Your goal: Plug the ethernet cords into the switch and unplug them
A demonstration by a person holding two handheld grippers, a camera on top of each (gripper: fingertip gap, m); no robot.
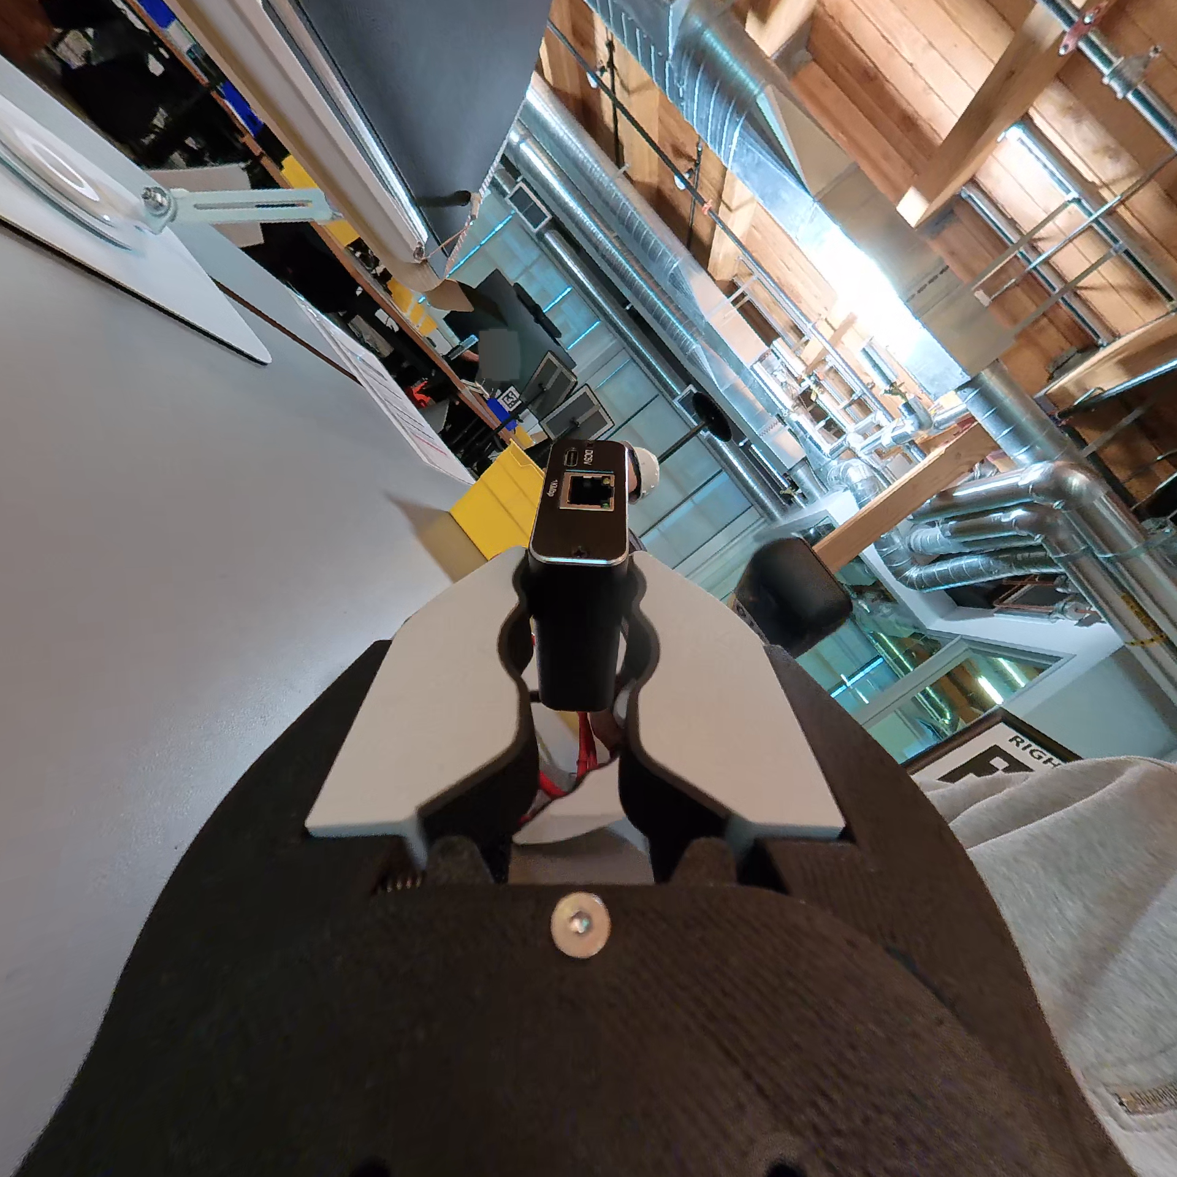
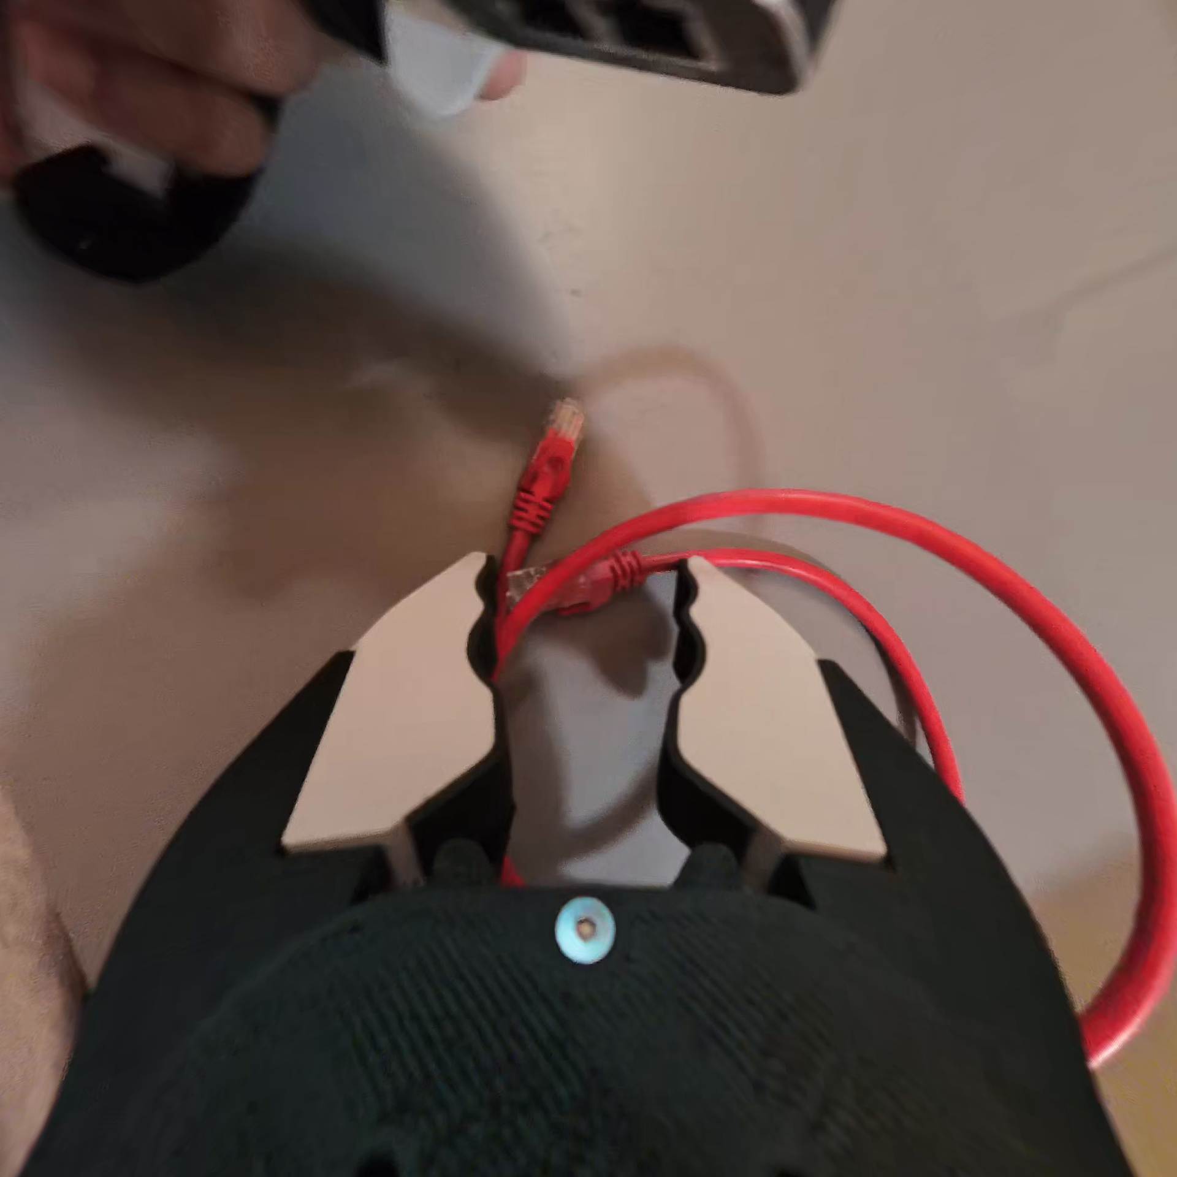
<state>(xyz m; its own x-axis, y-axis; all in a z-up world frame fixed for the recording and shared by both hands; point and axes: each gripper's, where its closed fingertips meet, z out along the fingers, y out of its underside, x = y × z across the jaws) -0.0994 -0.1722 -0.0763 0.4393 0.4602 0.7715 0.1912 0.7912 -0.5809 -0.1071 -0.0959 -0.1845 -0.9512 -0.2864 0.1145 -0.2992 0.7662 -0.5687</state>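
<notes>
Left gripper (image 1: 578,627): grey-faced fingers clenched on the small black metal ethernet switch (image 1: 576,567), held clear of the grey tabletop (image 1: 159,509), end face up and away from the camera. One RJ45 port and a small slot visible on that face, both empty. Yellow plastic bin (image 1: 503,503) beyond the table's far edge, just left of the switch. Black handle of the other gripper (image 1: 793,595) off to the right, with a grey sleeve (image 1: 1051,891) in the lower right corner.

Right wrist view: blurred multi-port side of the switch (image 2: 637,38) at the top edge, hand (image 2: 127,83) on the left gripper's handle in the top left corner. Right gripper (image 2: 583,576): fingers spread, grasping nothing. Two red ethernet cords (image 2: 955,573) on the table, looping out to the right. One red plug with clear tip (image 2: 548,471) lies just beyond the left fingertip, pointing away; second plug (image 2: 592,583) lies crosswise between the fingertips, one cord running along the left pad. No firm contact evident.

Judged step: acquiring a cord plug for the first insertion; nothing plugged yet. Next move likely calls for closing squarely on one plug boot, not on both cords, then lifting and lining the clear tip up with a port, latch tab correctly oriented. Risk: pinching the crossed cords together.
</notes>
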